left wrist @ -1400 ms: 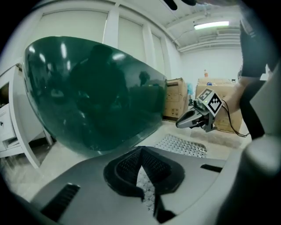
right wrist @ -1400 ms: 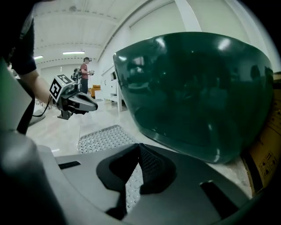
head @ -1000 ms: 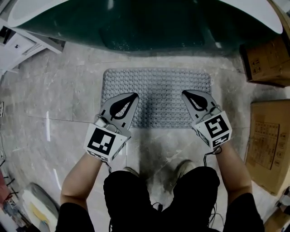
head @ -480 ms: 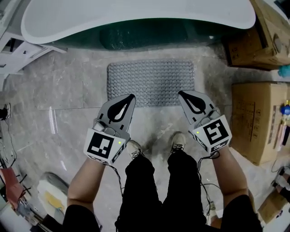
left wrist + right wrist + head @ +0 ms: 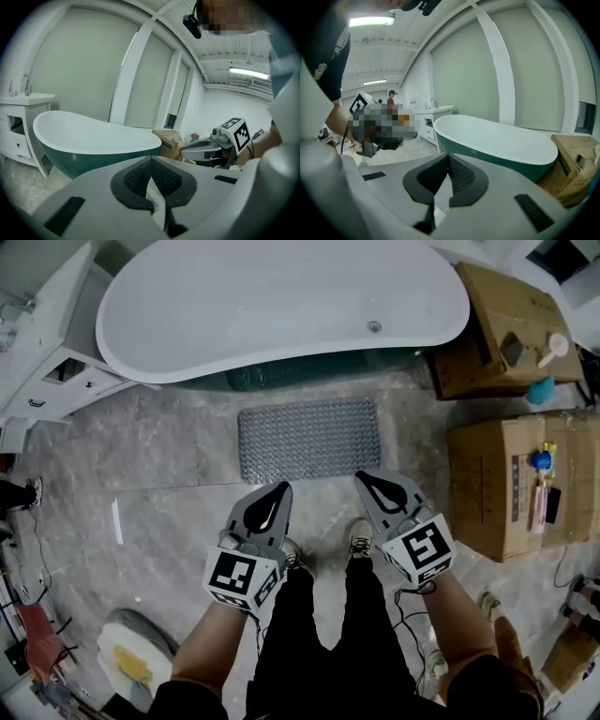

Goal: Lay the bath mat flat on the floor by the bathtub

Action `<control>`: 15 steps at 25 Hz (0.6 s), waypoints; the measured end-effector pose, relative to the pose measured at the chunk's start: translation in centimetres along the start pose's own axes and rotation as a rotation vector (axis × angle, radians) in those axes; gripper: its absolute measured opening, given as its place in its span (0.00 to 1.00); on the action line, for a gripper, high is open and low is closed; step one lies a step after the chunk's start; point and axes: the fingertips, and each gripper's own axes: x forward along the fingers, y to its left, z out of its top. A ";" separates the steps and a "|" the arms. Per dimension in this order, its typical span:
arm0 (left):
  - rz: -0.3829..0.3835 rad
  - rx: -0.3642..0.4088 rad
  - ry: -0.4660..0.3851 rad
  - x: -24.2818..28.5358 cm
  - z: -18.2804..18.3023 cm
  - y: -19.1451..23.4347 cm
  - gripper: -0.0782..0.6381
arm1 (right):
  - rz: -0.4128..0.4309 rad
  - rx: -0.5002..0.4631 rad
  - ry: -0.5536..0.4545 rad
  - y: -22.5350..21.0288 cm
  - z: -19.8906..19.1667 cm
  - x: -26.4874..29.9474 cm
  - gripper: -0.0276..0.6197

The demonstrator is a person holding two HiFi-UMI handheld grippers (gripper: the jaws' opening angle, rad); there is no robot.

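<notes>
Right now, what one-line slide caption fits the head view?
Bath mat flat on the floor beside the bathtub; left claw and right claw shut, empty, clear of it.

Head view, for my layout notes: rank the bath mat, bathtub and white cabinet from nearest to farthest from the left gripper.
1. Bath mat, just ahead of the left gripper.
2. Bathtub, beyond the mat.
3. White cabinet, far upper left.

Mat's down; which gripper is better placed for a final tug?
Right, marginally: in the head view the right gripper overlaps a near corner of the bath mat; the left gripper stops short. Both shut, empty.
</notes>
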 end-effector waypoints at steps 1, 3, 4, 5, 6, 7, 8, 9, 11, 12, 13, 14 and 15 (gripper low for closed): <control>-0.010 0.005 0.003 -0.9 1.1 -1.0 0.13 | -0.001 0.010 -0.005 0.7 1.3 -1.0 0.07; -0.031 0.014 0.003 -3.0 3.6 -2.8 0.13 | -0.001 0.021 -0.015 2.2 3.8 -2.7 0.07; -0.040 0.019 -0.001 -4.1 4.9 -3.6 0.13 | -0.002 0.022 -0.022 3.0 5.1 -3.5 0.07; -0.046 0.025 -0.008 -5.2 6.3 -4.1 0.13 | -0.005 0.024 -0.029 3.8 6.5 -4.2 0.07; -0.050 0.031 -0.017 -6.5 7.5 -4.5 0.13 | -0.009 0.028 -0.037 4.5 7.8 -4.8 0.07; -0.052 0.037 -0.026 -7.7 8.7 -4.8 0.13 | -0.011 0.033 -0.047 5.3 9.1 -5.4 0.07; -0.053 0.043 -0.037 -9.0 9.8 -5.1 0.13 | -0.011 0.035 -0.059 6.0 10.4 -6.0 0.07; -0.054 0.050 -0.047 -10.1 10.8 -5.4 0.13 | -0.011 0.036 -0.071 6.7 11.6 -6.6 0.07; -0.054 0.059 -0.065 -12.2 12.4 -5.7 0.13 | -0.009 0.033 -0.092 7.9 13.8 -7.8 0.07; -0.052 0.059 -0.072 -13.2 13.1 -5.8 0.13 | -0.009 0.027 -0.100 8.5 14.7 -8.3 0.07; -0.048 0.056 -0.080 -14.2 13.6 -5.8 0.13 | -0.009 0.021 -0.107 9.1 15.6 -8.7 0.07; -0.043 0.050 -0.089 -15.3 14.0 -5.9 0.13 | -0.010 0.018 -0.118 9.7 16.4 -9.3 0.07; -0.040 0.043 -0.097 -16.2 14.3 -5.9 0.13 | -0.013 0.018 -0.130 10.2 17.1 -9.8 0.07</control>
